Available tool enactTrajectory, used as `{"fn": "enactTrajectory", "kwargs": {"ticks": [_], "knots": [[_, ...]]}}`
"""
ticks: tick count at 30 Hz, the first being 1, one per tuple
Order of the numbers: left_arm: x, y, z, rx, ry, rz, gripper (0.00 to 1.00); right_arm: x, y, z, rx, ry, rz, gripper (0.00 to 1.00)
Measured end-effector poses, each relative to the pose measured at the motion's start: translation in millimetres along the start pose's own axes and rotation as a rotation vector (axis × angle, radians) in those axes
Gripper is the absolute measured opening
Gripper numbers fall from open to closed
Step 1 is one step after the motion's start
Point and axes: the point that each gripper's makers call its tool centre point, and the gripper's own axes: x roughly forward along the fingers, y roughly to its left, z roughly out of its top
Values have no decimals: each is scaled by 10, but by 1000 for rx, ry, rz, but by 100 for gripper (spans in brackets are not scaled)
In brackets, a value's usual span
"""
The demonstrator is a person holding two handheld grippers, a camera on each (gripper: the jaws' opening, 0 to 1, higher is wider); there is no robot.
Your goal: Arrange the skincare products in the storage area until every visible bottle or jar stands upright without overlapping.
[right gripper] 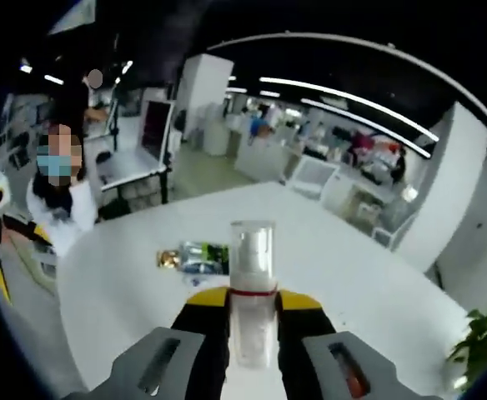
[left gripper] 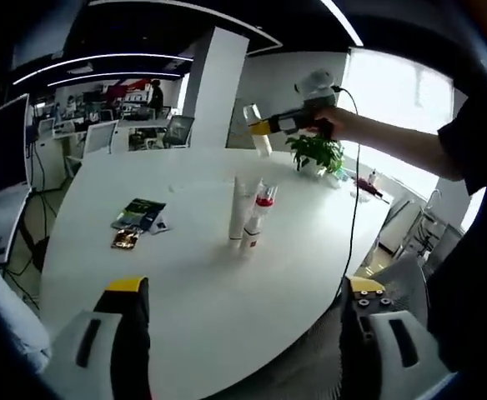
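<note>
Left gripper view: the left gripper [left gripper: 242, 329] hangs with jaws spread wide and empty above the white round table [left gripper: 185, 283]. At 12 o'clock from it, two slim tubes [left gripper: 249, 218], one white and one red-banded, stand upright and touching mid-table; flat sachets [left gripper: 137, 222] lie at 10 o'clock. The right gripper [left gripper: 264, 127], raised at 1 o'clock, carries a pale bottle [left gripper: 256, 129], tilted. Right gripper view: the jaws of the right gripper [right gripper: 252, 321] are clamped on the clear-capped bottle [right gripper: 252, 287], long axis upright in this view, cap away from the camera. It is probably light, rigid, smooth plastic, likely slippery; a mid-body hold suits it.
</note>
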Motion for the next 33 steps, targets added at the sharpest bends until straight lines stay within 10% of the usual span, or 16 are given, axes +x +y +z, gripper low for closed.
{"fn": "enactTrajectory", "kwargs": {"ticks": [14,33], "knots": [[-35,-190,110,62,-8,-4,88,-740,376,188,170,-209,-25,14],[148,-655,429,132,-108,-39,82,-1362,1607,82,253,-283,55,14]]}}
